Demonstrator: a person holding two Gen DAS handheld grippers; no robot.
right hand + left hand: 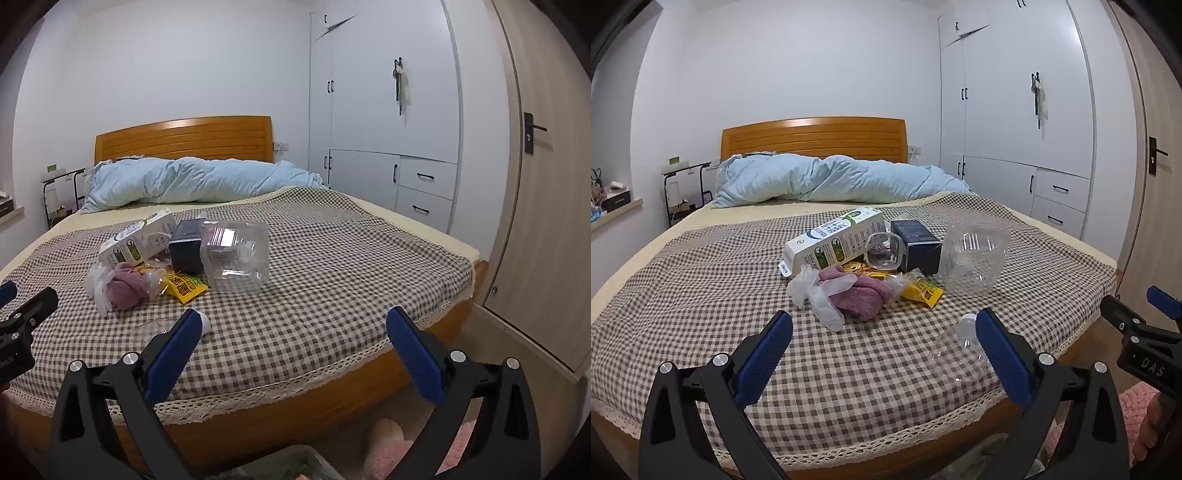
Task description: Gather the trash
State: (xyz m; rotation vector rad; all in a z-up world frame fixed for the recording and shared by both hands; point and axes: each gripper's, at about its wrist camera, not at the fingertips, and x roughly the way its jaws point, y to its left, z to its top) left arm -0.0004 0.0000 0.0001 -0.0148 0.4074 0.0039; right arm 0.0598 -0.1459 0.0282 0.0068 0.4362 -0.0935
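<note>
With both the left gripper (884, 328) and right gripper (295, 326) spread wide and empty over the bed (683, 266), the trash pile (871, 258) sits at twelve o'clock, and a careless pinch could crush or shoot away the clear bottle (956, 354) nearest them.

A bedroom with plain white walls (798, 66): a bed (683, 266) covered by a brown-and-cream checked spread with lace edging stands against a slatted wooden headboard (812, 138), a pale blue duvet (827, 181) bunched along its head. White floor-to-ceiling wardrobes (1015, 122) with black handles and drawers fill the right wall, beside a light wood-grain door (543, 184). A black-framed side table (685, 188) stands left of the bed, near a window ledge (613, 216).
</note>
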